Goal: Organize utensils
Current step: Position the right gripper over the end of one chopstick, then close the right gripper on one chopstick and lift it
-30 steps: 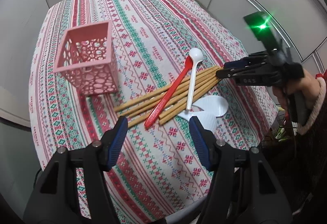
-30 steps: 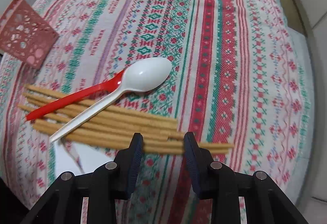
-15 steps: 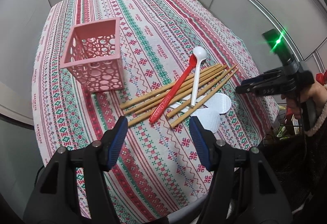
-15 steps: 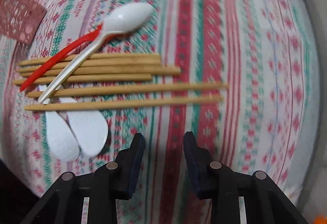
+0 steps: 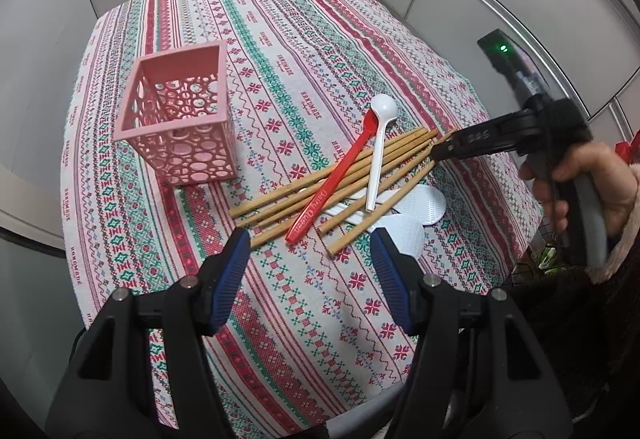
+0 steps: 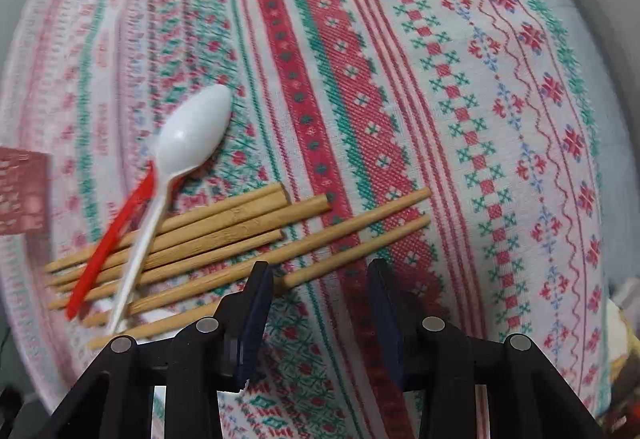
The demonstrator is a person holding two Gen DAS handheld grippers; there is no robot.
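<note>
Right wrist view: your right gripper (image 6: pixel 320 313), jaws just widened and empty, hangs over the chopsticks' (image 6: pixel 224 239) near-right ends; they run leftward toward the far-left pink basket (image 5: pixel 182 119).

Pink lattice basket (image 5: pixel 180 123), red spoon (image 5: pixel 332 183), striped red-green tablecloth (image 5: pixel 304 39)

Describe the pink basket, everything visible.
The pink basket is a square, open-topped holder, plastic by its look, with a solid rim and walls pierced by round holes of mixed sizes. It stands upright on the striped tablecloth, left of the utensil pile in the left wrist view, apart from the nearest chopsticks. Nothing shows inside it, and neither gripper touches it. The right wrist view catches only a blurred corner at its left edge.
</note>
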